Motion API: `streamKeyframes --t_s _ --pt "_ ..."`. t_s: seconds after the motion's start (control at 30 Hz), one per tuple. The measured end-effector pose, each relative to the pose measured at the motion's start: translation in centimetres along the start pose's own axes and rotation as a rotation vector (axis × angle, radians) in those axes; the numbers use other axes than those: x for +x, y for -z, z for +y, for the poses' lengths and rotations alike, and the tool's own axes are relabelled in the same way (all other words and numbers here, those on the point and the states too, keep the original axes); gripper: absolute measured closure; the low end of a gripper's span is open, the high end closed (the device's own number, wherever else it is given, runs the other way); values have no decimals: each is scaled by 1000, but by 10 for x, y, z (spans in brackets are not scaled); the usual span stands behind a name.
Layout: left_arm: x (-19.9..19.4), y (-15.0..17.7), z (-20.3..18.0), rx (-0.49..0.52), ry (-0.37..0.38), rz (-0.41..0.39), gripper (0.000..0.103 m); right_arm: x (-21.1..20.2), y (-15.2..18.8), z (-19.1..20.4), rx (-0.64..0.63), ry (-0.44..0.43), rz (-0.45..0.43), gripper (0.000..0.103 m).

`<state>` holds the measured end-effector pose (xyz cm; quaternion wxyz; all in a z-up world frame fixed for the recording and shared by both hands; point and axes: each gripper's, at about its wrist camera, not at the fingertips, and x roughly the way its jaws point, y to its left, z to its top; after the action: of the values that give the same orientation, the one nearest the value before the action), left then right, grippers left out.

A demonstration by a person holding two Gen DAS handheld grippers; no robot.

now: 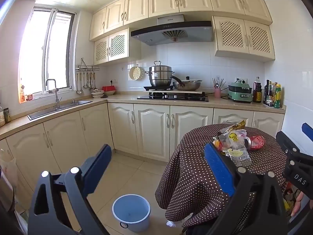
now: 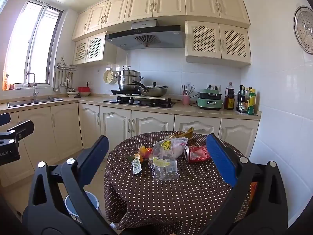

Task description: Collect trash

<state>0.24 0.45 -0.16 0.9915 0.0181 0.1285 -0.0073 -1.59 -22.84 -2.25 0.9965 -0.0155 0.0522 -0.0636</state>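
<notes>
A small round table with a brown polka-dot cloth (image 2: 176, 195) holds a pile of trash: a crushed red can (image 2: 196, 153), a clear plastic wrapper with a lemon picture (image 2: 165, 165), a small green sachet (image 2: 136, 165), orange scraps (image 2: 143, 149) and a gold bag (image 2: 182, 134). The can (image 1: 254, 142) and wrappers (image 1: 234, 146) also show in the left wrist view. A pale blue bin (image 1: 131, 211) stands on the floor left of the table. My left gripper (image 1: 158, 170) is open and empty, above the floor beside the table. My right gripper (image 2: 160, 160) is open and empty, its fingers spread either side of the pile.
Cream kitchen cabinets (image 1: 152, 129) run behind, with a sink (image 1: 58, 107), a hob with pots (image 1: 172, 96), a green cooker (image 1: 240, 94) and bottles (image 1: 272, 96) on the counter. The tiled floor (image 1: 125, 168) lies between the cabinets and the table.
</notes>
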Motion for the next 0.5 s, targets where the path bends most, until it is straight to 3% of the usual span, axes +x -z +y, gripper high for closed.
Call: streamKeyframes --t_s 0.5 --pt "-2 3 2 -8 -5 -3 9 3 6 6 -12 -12 0 6"
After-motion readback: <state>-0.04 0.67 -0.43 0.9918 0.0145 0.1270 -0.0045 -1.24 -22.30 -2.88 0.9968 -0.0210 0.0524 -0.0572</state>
